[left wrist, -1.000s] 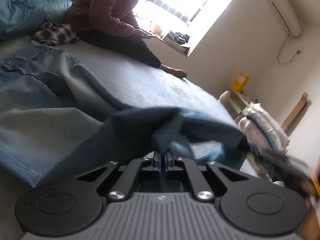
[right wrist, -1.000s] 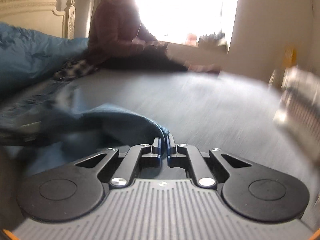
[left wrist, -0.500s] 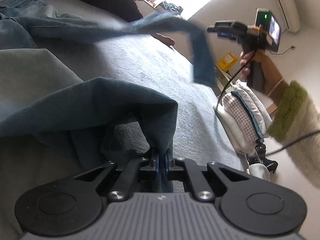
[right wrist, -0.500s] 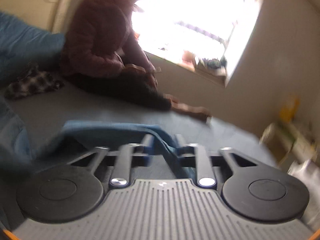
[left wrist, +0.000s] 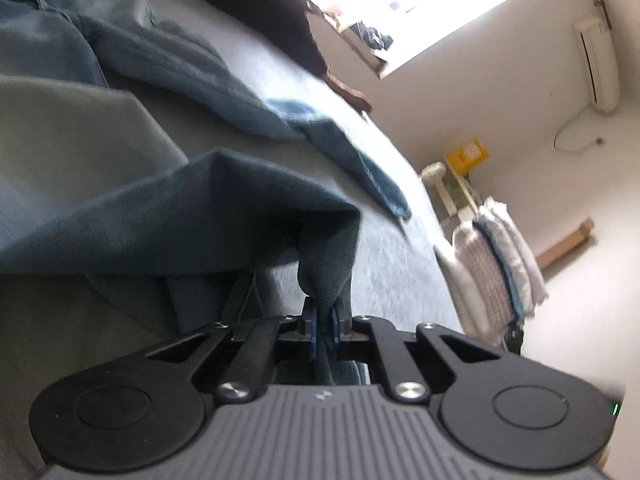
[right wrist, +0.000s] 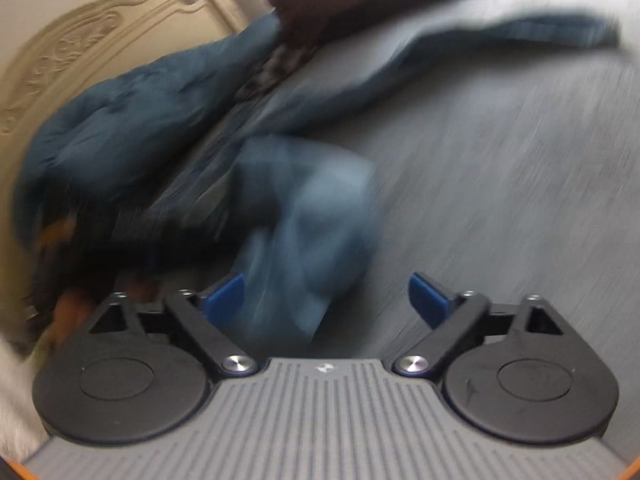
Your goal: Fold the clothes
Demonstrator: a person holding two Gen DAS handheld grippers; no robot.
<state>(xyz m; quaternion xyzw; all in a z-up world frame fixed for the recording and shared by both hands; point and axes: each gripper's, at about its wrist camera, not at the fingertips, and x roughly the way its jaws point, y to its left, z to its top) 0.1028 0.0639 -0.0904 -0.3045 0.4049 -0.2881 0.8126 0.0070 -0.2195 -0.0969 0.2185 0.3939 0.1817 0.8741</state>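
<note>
Both wrist views sit low and close over the bed [left wrist: 400, 264]; both share the jeans [left wrist: 224, 80].

Blue denim jeans [left wrist: 168, 64] are spread across the grey bed cover; one leg hem is bunched and raised, the other leg [right wrist: 500, 36] is laid outward.

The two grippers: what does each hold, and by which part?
Left gripper pinches the jeans by a bunched fold. Right gripper is opening, gripping nothing.
</note>
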